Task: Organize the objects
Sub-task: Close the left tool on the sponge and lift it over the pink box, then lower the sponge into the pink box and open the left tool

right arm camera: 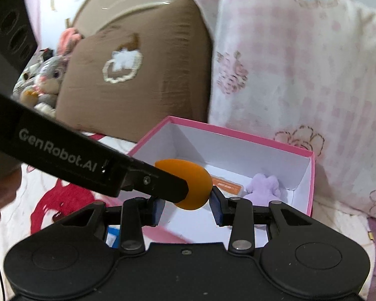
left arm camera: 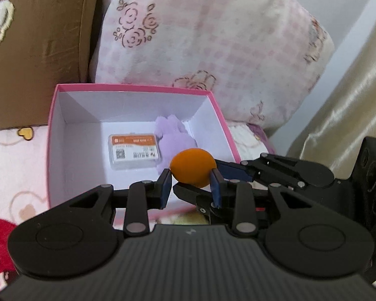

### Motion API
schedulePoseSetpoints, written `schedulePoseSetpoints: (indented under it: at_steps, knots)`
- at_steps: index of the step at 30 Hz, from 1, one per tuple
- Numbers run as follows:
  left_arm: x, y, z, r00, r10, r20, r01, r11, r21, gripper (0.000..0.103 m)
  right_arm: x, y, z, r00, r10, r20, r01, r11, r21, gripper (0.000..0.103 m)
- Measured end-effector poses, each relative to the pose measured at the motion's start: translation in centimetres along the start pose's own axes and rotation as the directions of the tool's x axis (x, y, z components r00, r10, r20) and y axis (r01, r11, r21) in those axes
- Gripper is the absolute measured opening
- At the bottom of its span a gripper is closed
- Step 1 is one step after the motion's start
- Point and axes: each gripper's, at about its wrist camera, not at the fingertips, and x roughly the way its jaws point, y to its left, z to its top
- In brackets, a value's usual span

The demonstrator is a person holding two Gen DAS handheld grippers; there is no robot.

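While near-closed, L gripper (left arm camera: 191, 176) & R gripper (right arm camera: 187, 198) pinch orange egg (left arm camera: 193, 165).

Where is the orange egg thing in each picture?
Left wrist view: the orange egg sits low in the middle, in front of the pink box.
Right wrist view: the egg is just below the middle, partly behind a black claw arm.
Shared landmark: the purple plush toy inside the box.

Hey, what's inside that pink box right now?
Inside the pink box lie a small white case with an orange label and a fuzzy purple toy. The orange egg-shaped sponge and the grippers cover the near floor, so anything there is hidden.
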Motion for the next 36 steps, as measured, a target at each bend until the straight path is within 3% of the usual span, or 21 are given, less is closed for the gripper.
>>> schedulePoseSetpoints:
  at_steps: [7, 12, 16, 23, 28, 36]
  knots:
    - [5.3, 2.9, 2.9, 0.999, -0.039, -0.009, 0.038, 0.994, -0.099, 0.034, 5.1, -3.4, 2.4, 0.994, -0.022, -0.107, 0.031, 0.996, 0.089, 0.043]
    - [8.7, 4.0, 3.4, 0.999, -0.029, -0.024, 0.026, 0.991, -0.130, 0.034, 8.6, -4.1, 2.7, 0.980, -0.071, -0.184, 0.067, 0.997, -0.027, 0.043]
    - [10.8, 5.1, 3.7, 0.999, -0.021, -0.025, 0.016, 0.985, -0.174, 0.034, 10.9, -4.9, 3.0, 0.969, -0.091, -0.231, 0.084, 0.996, -0.038, 0.043]
    - [12.8, 6.3, 4.5, 1.000, 0.029, 0.004, -0.028, 0.976, -0.216, 0.034, 14.1, -6.0, 3.9, 0.957, -0.103, -0.269, 0.100, 0.995, -0.025, 0.043]
    - [13.6, 7.6, 4.6, 1.000, 0.016, 0.002, -0.015, 0.964, -0.267, 0.035, 15.3, -5.9, 3.8, 0.952, -0.125, -0.279, 0.112, 0.992, -0.061, 0.045]
    - [13.3, 7.0, 4.0, 0.999, 0.046, -0.015, -0.048, 0.968, -0.245, 0.046, 14.5, -6.2, 2.8, 0.953, -0.127, -0.277, 0.126, 0.992, -0.022, 0.049]
